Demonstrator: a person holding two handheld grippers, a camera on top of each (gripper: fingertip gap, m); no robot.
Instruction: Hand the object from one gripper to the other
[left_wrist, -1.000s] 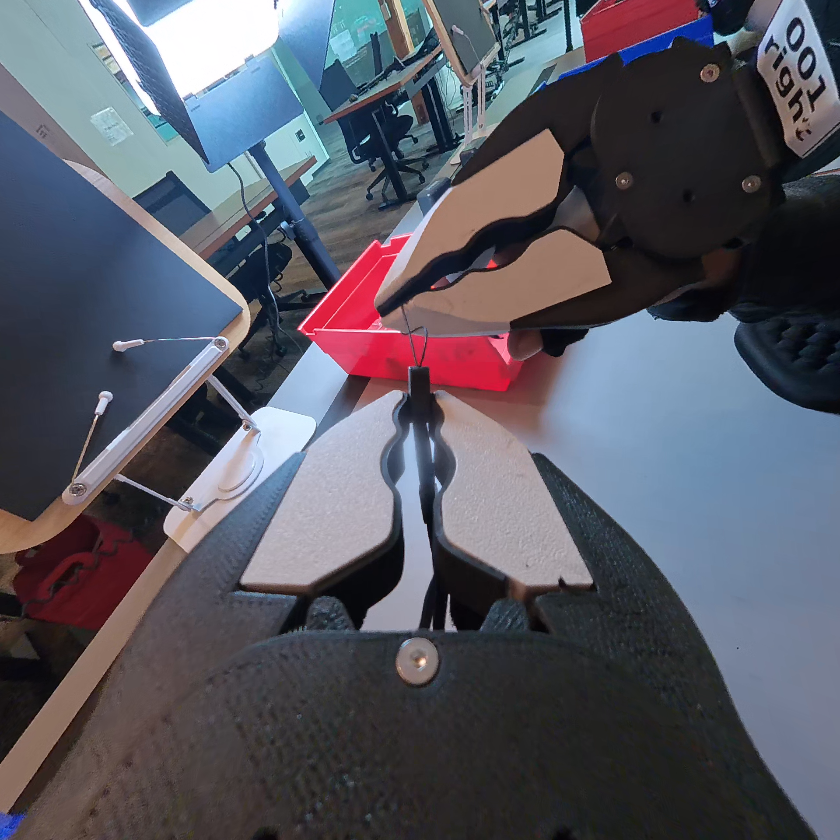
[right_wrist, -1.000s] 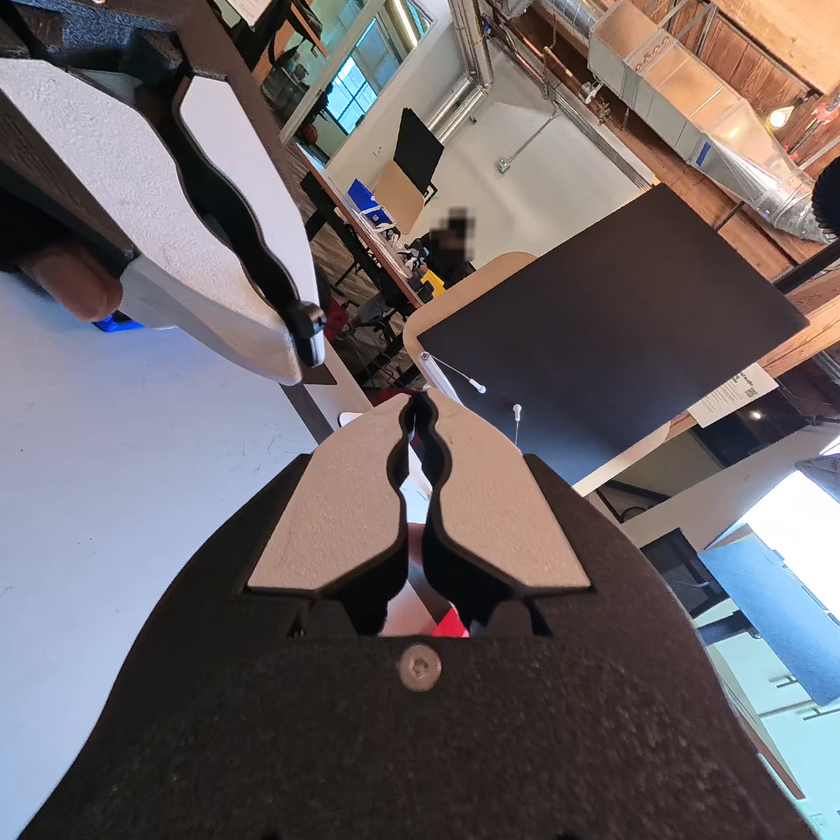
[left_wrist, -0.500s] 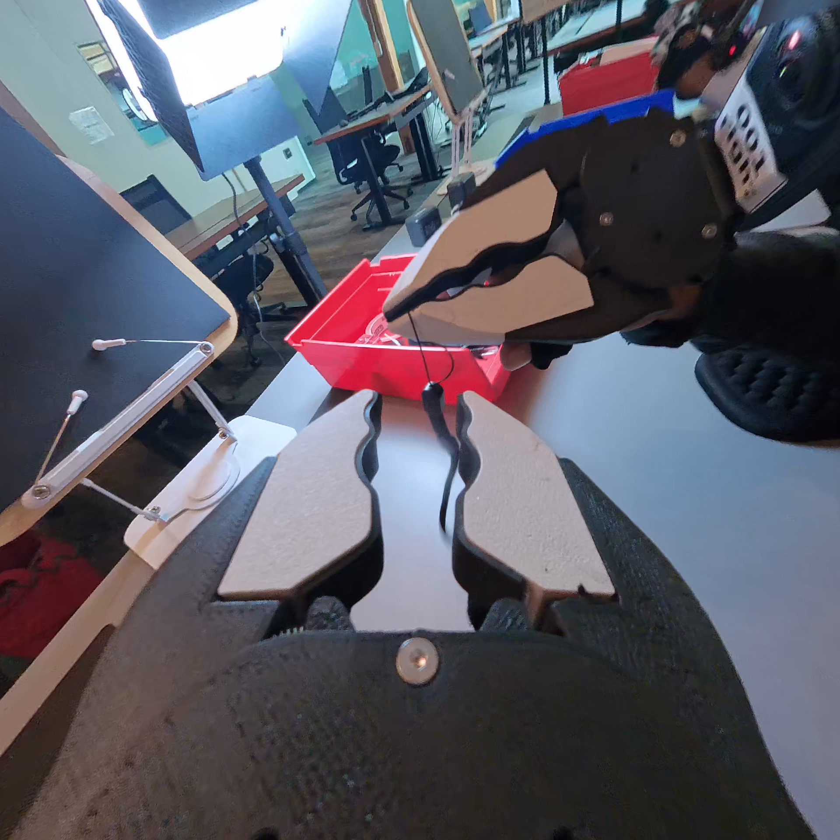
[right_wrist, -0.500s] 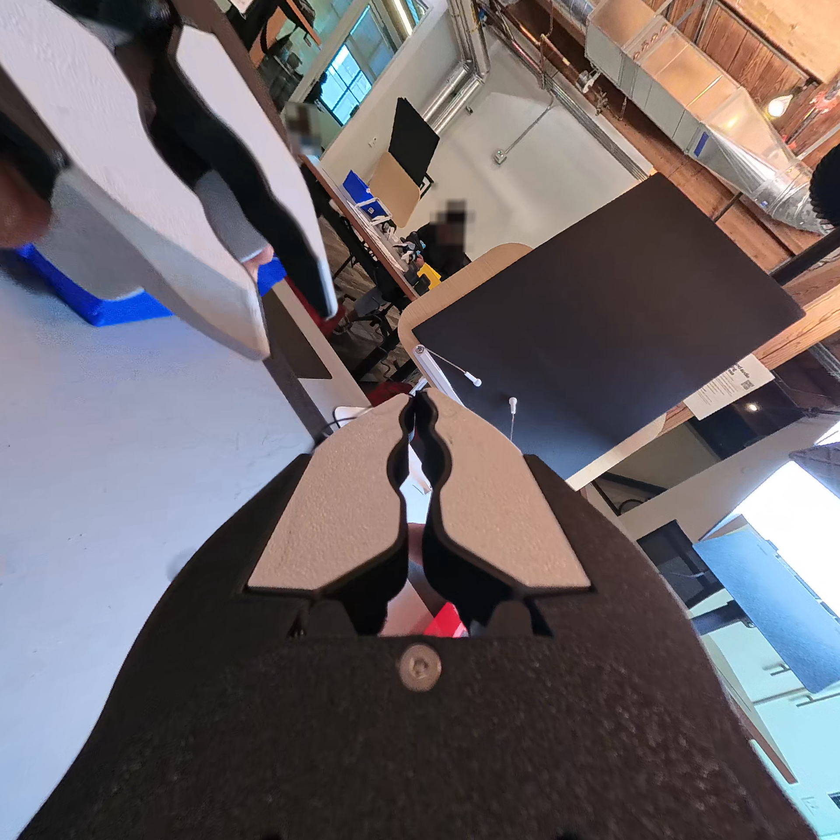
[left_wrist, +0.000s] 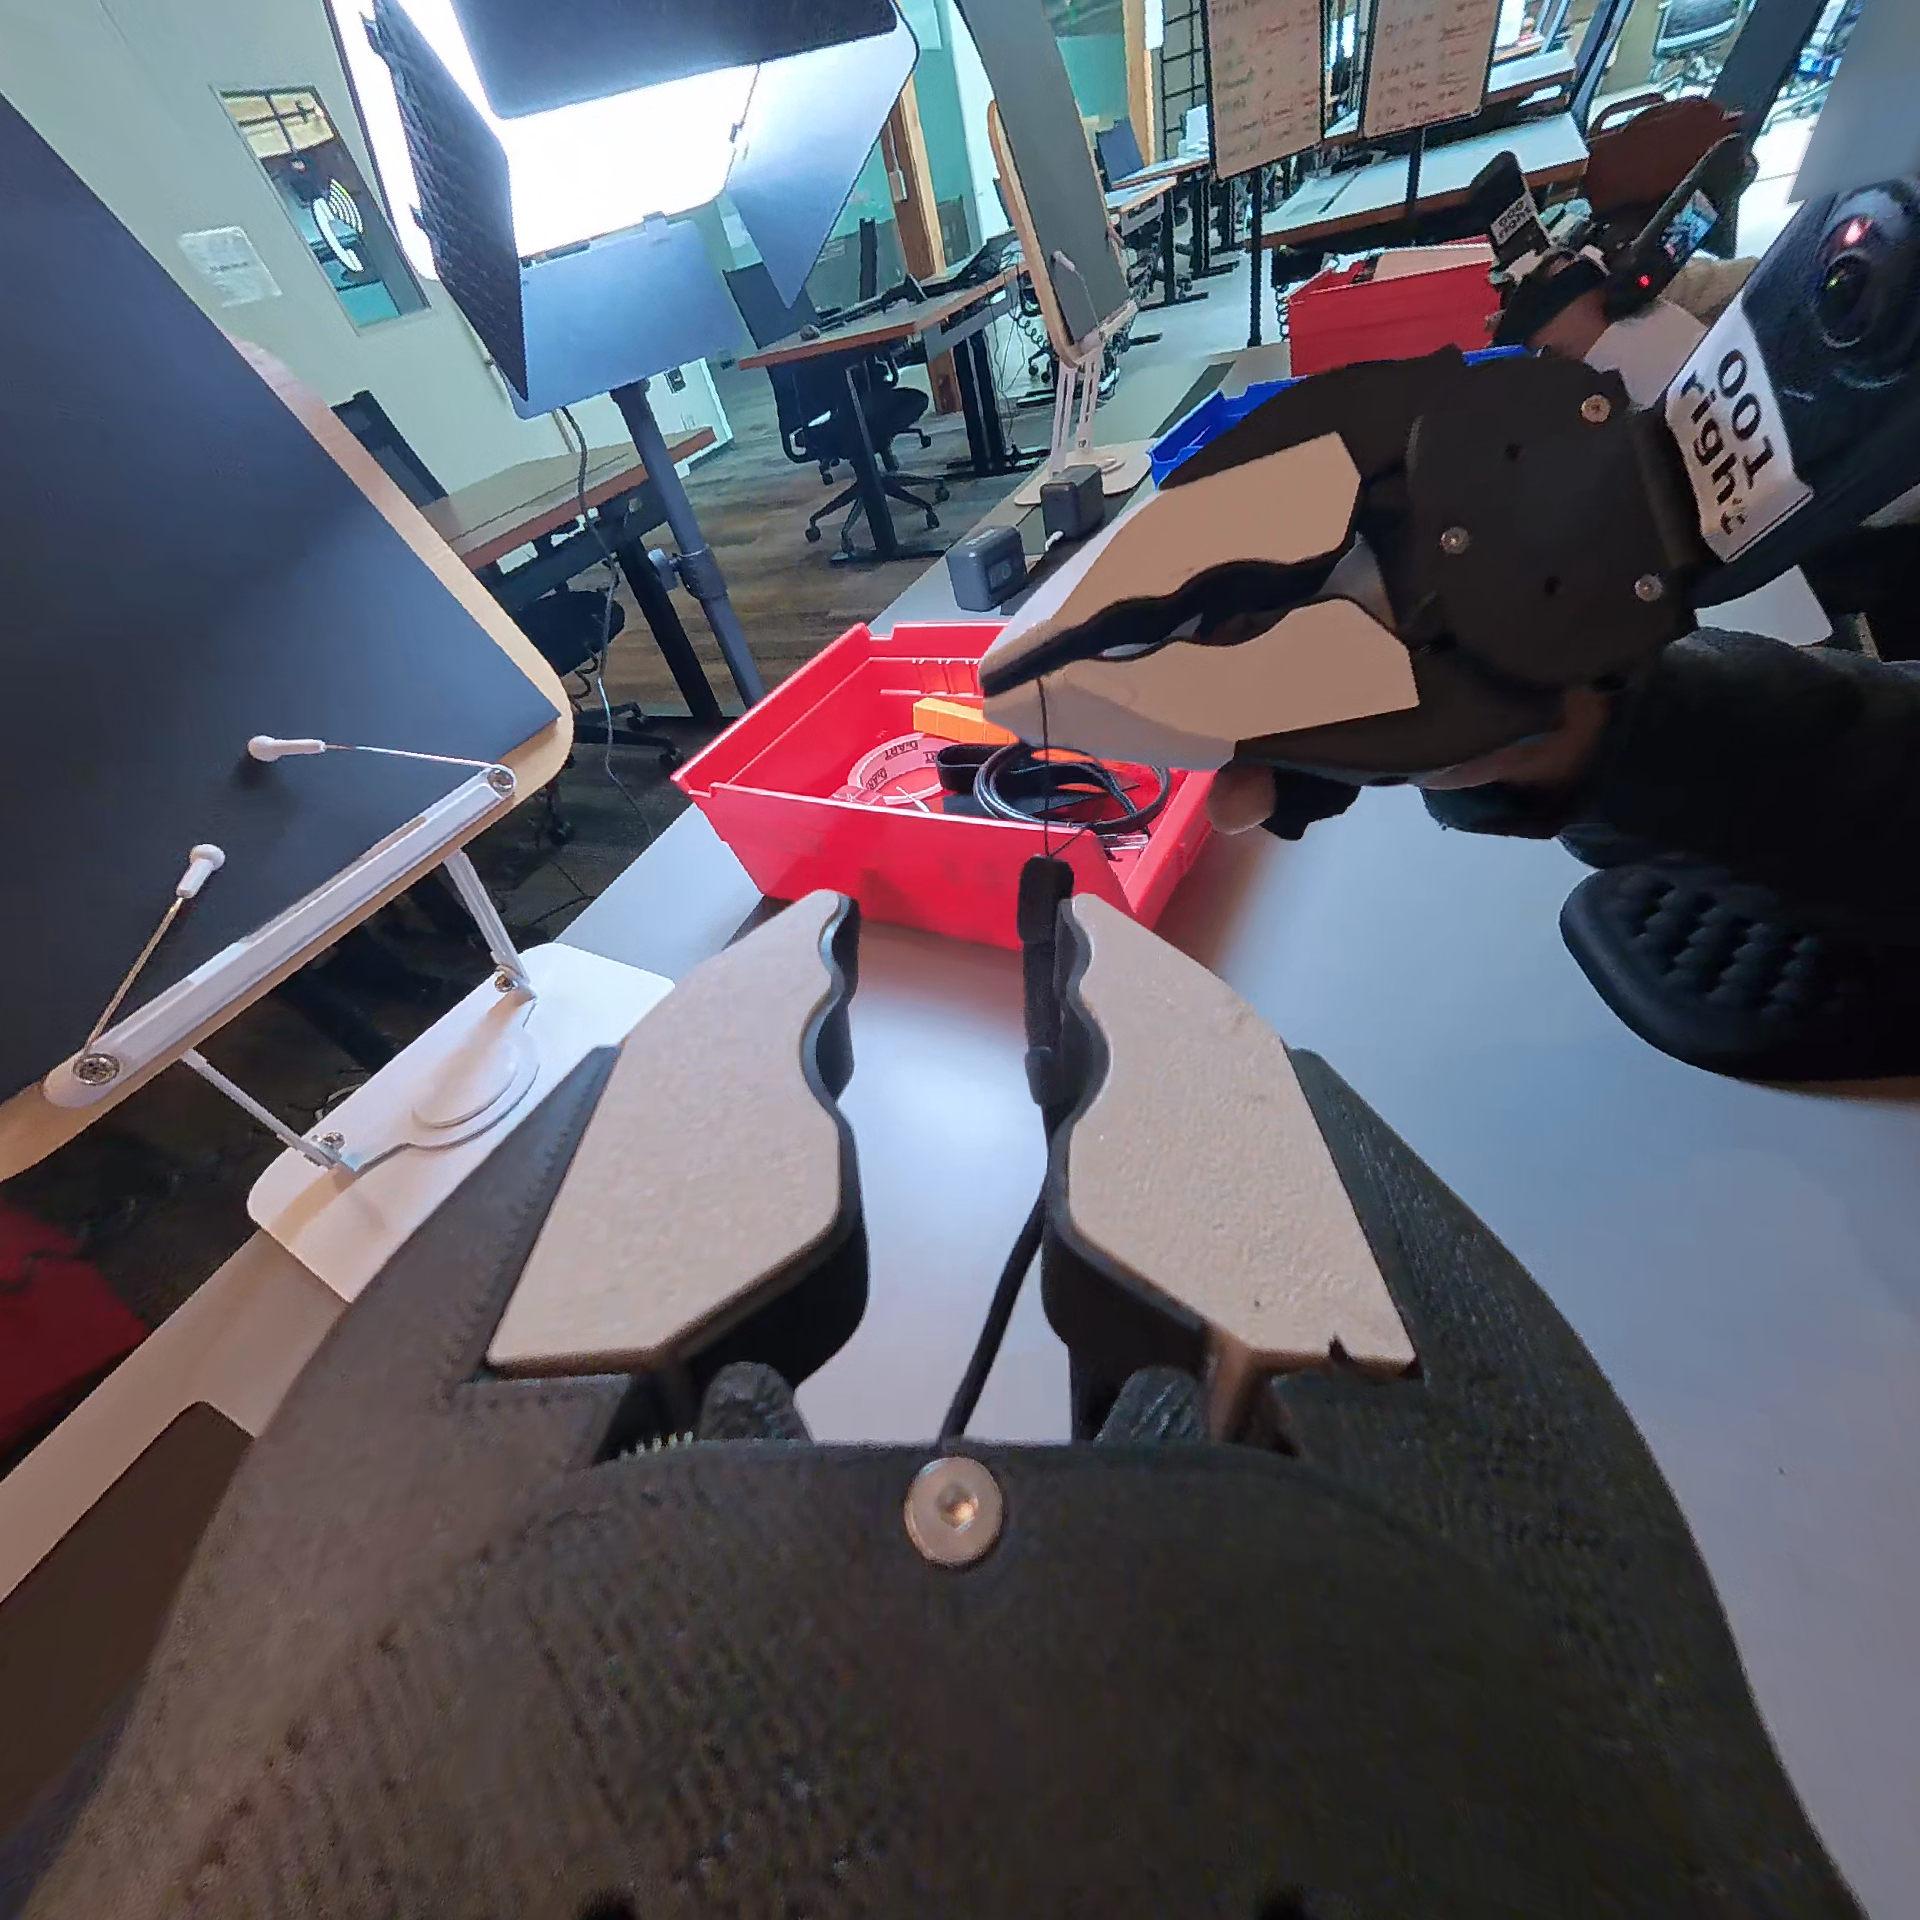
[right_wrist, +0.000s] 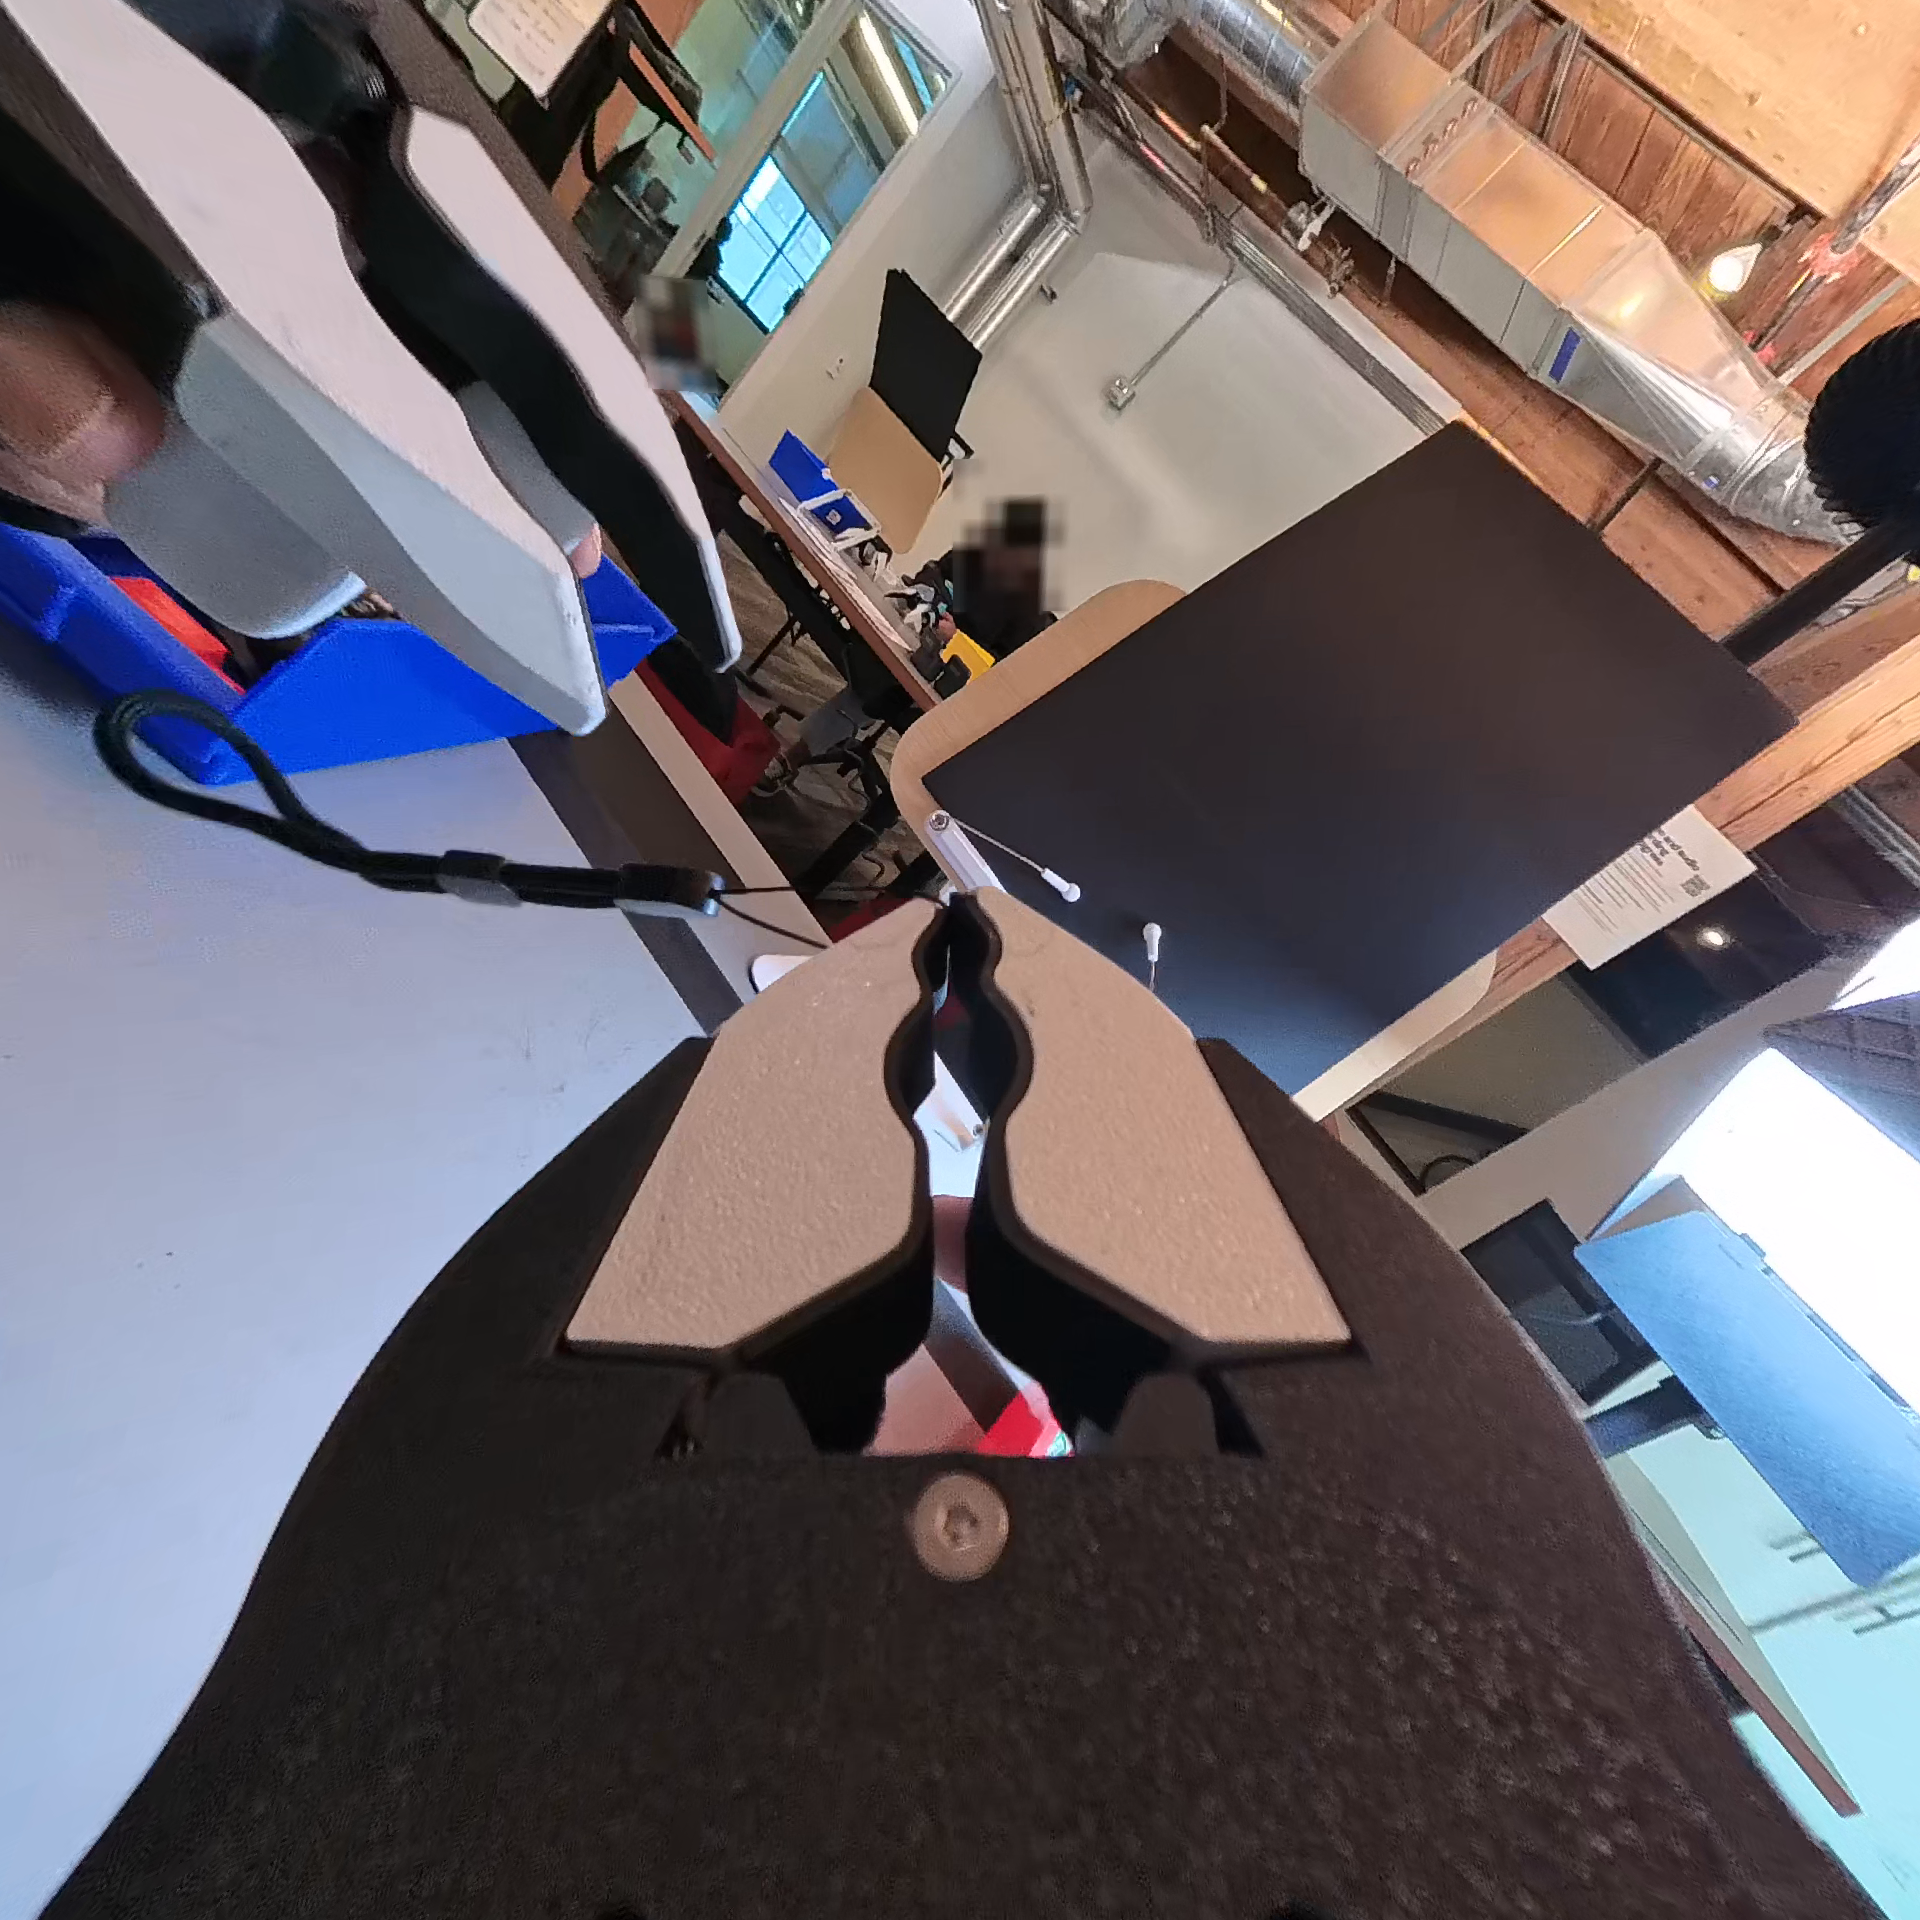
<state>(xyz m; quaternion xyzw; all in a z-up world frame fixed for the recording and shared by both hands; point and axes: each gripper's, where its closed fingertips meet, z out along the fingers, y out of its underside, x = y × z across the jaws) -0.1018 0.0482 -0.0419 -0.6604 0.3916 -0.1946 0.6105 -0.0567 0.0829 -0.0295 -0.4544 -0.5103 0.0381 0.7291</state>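
A black wrist strap (left_wrist: 1039, 966) with a thin cord loop hangs from my right gripper (left_wrist: 1003, 681), which is shut on the cord at its tips. The strap's thick part dangles between the spread fingers of my left gripper (left_wrist: 956, 925), against the right finger (left_wrist: 1195, 1143); the jaws are open and do not clamp it. In the right wrist view my right gripper (right_wrist: 956, 914) is shut on the cord, and the strap (right_wrist: 468, 868) trails left over the table. The open left gripper (right_wrist: 649, 675) shows at the upper left.
A red bin (left_wrist: 935, 873) with tape and cables sits on the grey table (left_wrist: 1455, 1143) just beyond the grippers. A blue bin (right_wrist: 395, 696) stands on the table. A black board on a white stand (left_wrist: 208, 623) is to the left. A black mesh pad (left_wrist: 1714, 977) lies at the right. The gap from one gripper's tips to the other's is roughly 6 cm.
My left gripper has opened and let go of the strap. My right gripper stays shut on the cord and has lifted away a little, so the strap now hangs from it.
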